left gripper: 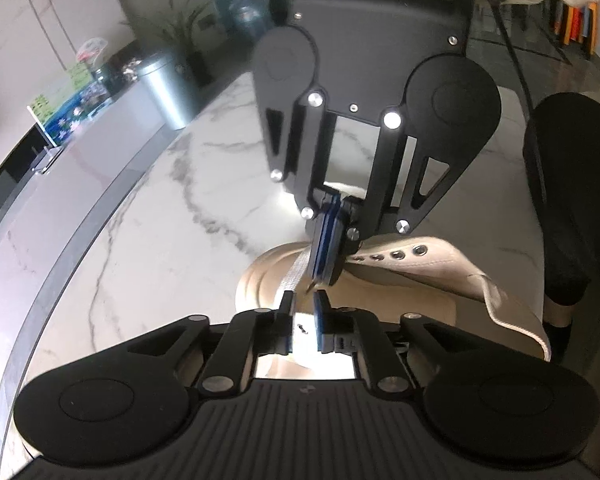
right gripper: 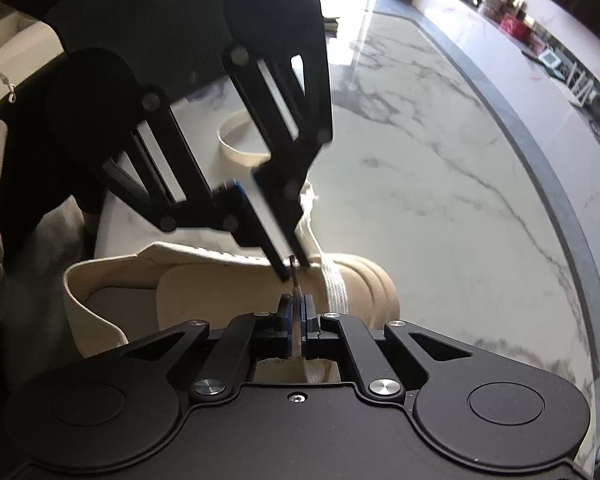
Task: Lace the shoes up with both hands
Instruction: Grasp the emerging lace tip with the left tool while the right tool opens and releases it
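A beige shoe (left gripper: 412, 268) lies on the white marble table (left gripper: 160, 208), with a row of eyelets (left gripper: 396, 255) along its upper. A flat white lace (left gripper: 296, 276) crosses its toe end. My left gripper (left gripper: 303, 300) is open just above the shoe, its jaws a small gap apart around the lace tip. My right gripper (left gripper: 327, 276) faces it from above, shut on the lace end. In the right wrist view my right gripper (right gripper: 297, 300) pinches the lace tip (right gripper: 296, 286), and the left gripper (right gripper: 294, 268) stands open around that tip over the shoe (right gripper: 228, 284).
A grey metal bin (left gripper: 168, 92) and boxes stand on a counter at the far left. A white round bowl (right gripper: 240, 140) sits on the table beyond the shoe. The person's dark sleeve (left gripper: 568, 184) is at the right. The table's dark rim (right gripper: 540, 168) curves along the side.
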{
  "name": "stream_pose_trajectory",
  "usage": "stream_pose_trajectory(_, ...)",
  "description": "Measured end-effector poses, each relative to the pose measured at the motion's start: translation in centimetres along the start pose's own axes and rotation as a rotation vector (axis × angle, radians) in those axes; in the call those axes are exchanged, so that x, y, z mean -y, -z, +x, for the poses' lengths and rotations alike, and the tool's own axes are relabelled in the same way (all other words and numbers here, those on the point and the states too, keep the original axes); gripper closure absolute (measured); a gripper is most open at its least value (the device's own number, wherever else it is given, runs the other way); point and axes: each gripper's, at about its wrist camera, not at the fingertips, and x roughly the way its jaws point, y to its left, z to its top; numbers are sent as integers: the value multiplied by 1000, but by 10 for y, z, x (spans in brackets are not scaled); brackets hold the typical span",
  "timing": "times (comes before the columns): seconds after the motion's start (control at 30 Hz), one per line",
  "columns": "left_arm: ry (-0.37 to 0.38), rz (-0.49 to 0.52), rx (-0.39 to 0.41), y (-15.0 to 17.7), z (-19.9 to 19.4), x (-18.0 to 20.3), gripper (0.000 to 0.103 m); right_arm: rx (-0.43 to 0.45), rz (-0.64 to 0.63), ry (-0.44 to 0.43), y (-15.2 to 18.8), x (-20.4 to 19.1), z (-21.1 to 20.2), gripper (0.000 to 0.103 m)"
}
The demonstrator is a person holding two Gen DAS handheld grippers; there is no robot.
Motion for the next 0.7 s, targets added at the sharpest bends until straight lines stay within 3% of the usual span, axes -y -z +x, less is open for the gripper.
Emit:
stream_pose_trajectory(0.27,-2,52,-66,10,1,3,93,-57,2,0,-12,-2,21,101)
stream_pose_trajectory(0.7,46,30,-32,20,6,-5,93,-119,2,-28,-27,4,40,101)
